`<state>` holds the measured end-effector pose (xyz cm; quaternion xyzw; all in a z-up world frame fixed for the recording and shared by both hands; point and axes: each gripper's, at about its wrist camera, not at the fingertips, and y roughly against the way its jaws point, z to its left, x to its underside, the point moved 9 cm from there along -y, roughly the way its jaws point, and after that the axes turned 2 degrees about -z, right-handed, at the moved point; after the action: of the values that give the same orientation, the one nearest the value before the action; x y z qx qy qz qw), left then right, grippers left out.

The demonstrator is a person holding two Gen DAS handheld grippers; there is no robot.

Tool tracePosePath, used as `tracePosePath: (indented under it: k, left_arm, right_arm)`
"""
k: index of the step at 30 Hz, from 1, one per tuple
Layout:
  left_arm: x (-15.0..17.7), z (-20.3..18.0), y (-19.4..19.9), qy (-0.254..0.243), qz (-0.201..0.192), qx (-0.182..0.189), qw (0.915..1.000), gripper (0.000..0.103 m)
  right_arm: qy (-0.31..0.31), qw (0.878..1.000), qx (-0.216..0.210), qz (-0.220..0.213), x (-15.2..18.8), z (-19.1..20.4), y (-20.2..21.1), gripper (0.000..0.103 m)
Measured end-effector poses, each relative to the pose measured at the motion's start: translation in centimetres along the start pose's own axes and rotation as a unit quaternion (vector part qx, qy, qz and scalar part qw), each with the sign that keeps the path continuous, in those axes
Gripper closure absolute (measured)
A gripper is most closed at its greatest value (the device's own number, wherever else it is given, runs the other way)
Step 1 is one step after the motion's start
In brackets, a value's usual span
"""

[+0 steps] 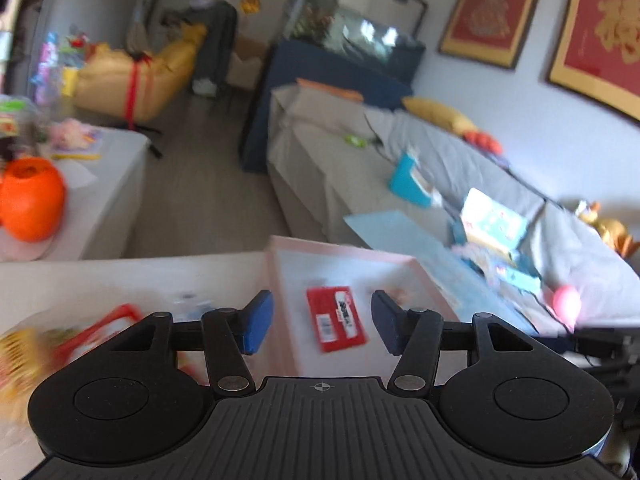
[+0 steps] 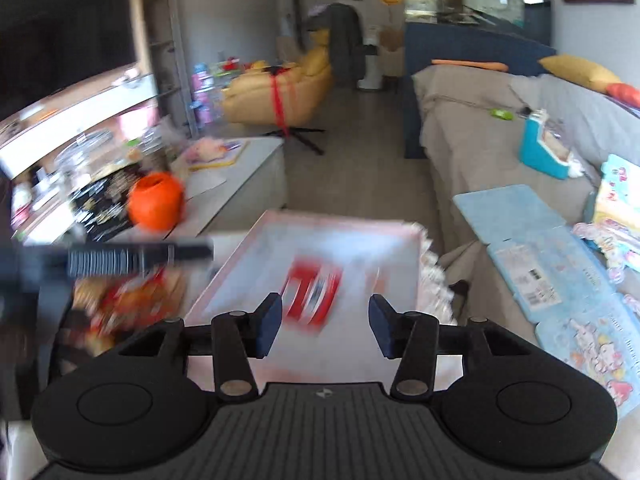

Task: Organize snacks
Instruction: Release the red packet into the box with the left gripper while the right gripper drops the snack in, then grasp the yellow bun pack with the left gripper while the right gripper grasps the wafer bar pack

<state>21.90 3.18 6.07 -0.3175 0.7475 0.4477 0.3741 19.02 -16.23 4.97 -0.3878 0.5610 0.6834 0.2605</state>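
Pink tray (image 1: 280, 276) holds a red snack packet (image 1: 336, 318) beyond both grippers' parted, empty fingers (image 1: 258, 322).

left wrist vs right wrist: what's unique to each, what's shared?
Left wrist only: a pink ball at the sofa's near end, and large red framed wall art.

Right wrist only: the dark TV screen and the cluttered shelf under it.

Both: open hand-held gripper, pink tray holding a red snack packet, orange pumpkin-like pot, grey sofa.
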Motion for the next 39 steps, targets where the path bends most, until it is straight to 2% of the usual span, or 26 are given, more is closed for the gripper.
tracePosePath:
  k: [2,4,7,11,15,18,19,21,23,24,29,31,34,37,39]
  left_arm:
    - [1.2,1.8,2.5,-0.009,-0.018,-0.043,0.9989,0.044]
    - [2.5,3.9,4.7,0.001,-0.028,-0.084,0.9961,0.044]
    - [4.1,6.0,8.0,0.033,-0.039,-0.109,0.9928,0.044]
    - [5.3,9.4,11.5,0.067,-0.045,-0.145,0.9861,0.044]
    - [6.3,12.2,12.5,0.096,-0.028,-0.168,0.9807,0.044]
    - [6.8,12.6,12.1,0.109,-0.019,-0.162,0.9806,0.044]
    - [6.9,12.5,11.8,0.112,-0.018,-0.159,0.9808,0.044]
    - [7.1,12.1,11.1,0.110,-0.017,-0.157,0.9813,0.044]
    - [7.4,11.6,11.0,0.100,-0.026,-0.160,0.9817,0.044]
    - [7.1,11.4,11.0,0.095,-0.035,-0.164,0.9813,0.044]
    - [4.5,13.0,10.5,0.088,-0.059,-0.200,0.9741,0.044]
    - [3.3,14.3,9.2,0.083,-0.042,-0.219,0.9713,0.044]
    - [2.5,15.8,6.6,0.088,-0.011,-0.226,0.9702,0.044]
    - [3.2,16.6,4.4,0.088,0.019,-0.219,0.9715,0.040]
    - [3.6,16.9,3.7,0.080,0.020,-0.217,0.9727,0.036]
  right_arm:
    - [0.007,1.000,-0.016,0.015,2.1,1.0,0.1,0.054]
    - [0.003,0.998,-0.052,0.040,3.7,2.9,-0.7,0.054]
    - [-0.017,0.992,-0.106,0.068,5.0,6.3,-3.0,0.054]
    - [-0.040,0.986,-0.140,0.087,5.4,11.4,-6.9,0.054]
    - [-0.010,0.992,-0.098,0.084,5.8,14.5,-10.1,0.053]
    - [-0.026,0.992,-0.097,0.082,6.2,15.1,-10.3,0.054]
    - [-0.025,0.990,-0.104,0.089,6.4,15.3,-10.0,0.054]
    - [-0.009,0.986,-0.129,0.100,6.8,15.6,-8.7,0.061]
    - [0.013,0.985,-0.137,0.106,7.6,15.7,-7.3,0.067]
    - [0.027,0.985,-0.136,0.106,8.0,15.6,-6.7,0.072]
    - [0.070,0.990,-0.090,0.079,9.0,13.4,-3.4,0.079]
    - [0.081,0.992,-0.074,0.067,9.3,12.4,-2.4,0.081]
    - [0.087,0.993,-0.052,0.062,9.9,11.2,-1.7,0.081]
    - [0.073,0.993,-0.063,0.074,10.9,10.6,-1.6,0.080]
    - [0.067,0.992,-0.068,0.078,11.7,10.2,-1.4,0.071]
